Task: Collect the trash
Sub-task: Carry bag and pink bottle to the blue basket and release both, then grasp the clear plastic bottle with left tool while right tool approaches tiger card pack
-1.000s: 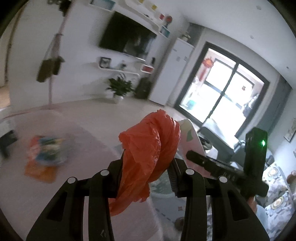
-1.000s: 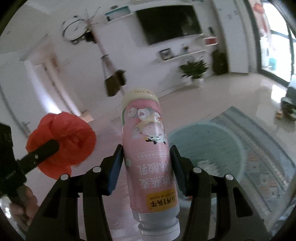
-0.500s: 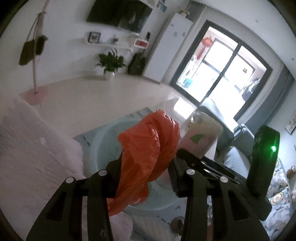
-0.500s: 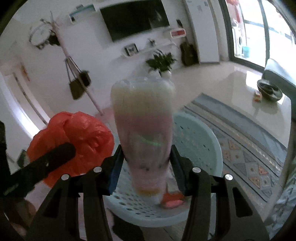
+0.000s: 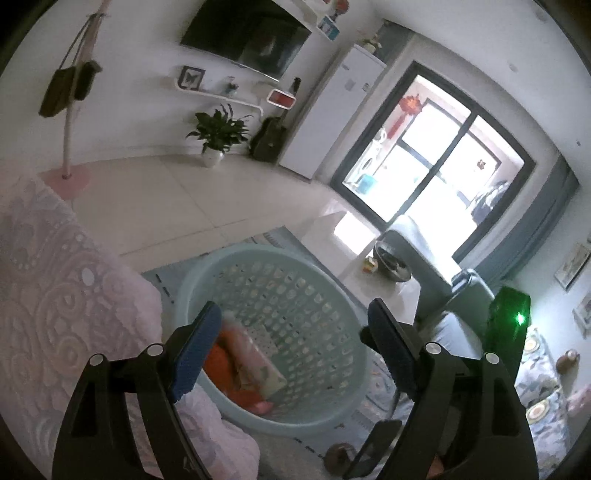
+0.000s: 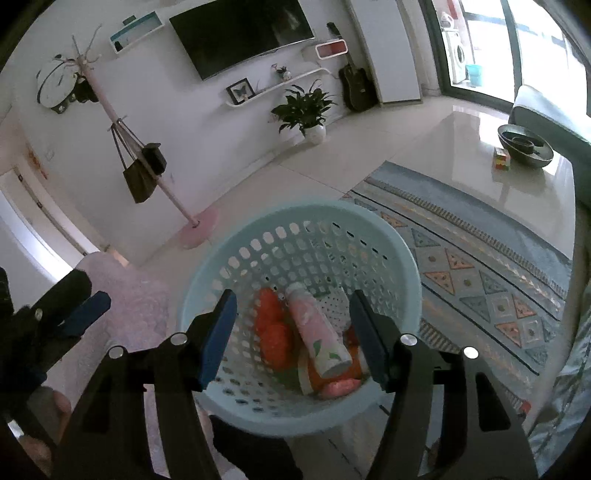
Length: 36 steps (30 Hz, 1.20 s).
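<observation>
Both my grippers, left and right, over the basket | fingers just spread, nothing between | bottle, orange bag inside (2 drops) | lift straight up, clear the rim.

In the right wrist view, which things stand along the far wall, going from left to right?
Wall clock → coat stand with hanging bags → television → potted plant → guitar → white cabinet.
</observation>
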Each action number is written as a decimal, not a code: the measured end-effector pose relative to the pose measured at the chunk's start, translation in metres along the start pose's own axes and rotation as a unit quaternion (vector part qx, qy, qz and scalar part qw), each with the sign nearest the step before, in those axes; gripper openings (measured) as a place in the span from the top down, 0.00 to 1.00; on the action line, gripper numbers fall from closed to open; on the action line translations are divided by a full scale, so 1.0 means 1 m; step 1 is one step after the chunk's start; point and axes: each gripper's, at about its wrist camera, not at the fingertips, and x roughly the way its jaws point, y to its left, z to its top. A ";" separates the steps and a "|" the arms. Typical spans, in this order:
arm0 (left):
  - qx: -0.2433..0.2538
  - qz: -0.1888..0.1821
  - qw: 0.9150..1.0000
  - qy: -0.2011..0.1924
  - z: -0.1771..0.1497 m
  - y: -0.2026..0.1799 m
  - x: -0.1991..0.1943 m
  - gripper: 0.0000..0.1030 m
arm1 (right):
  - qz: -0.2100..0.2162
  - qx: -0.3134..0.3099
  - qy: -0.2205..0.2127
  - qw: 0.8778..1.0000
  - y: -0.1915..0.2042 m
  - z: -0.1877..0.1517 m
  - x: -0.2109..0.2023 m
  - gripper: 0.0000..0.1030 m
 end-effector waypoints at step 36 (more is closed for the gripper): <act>-0.133 0.250 0.948 -0.146 0.007 0.227 -0.361 0.08 | 0.152 -0.216 0.071 0.962 0.344 -0.055 0.003 0.23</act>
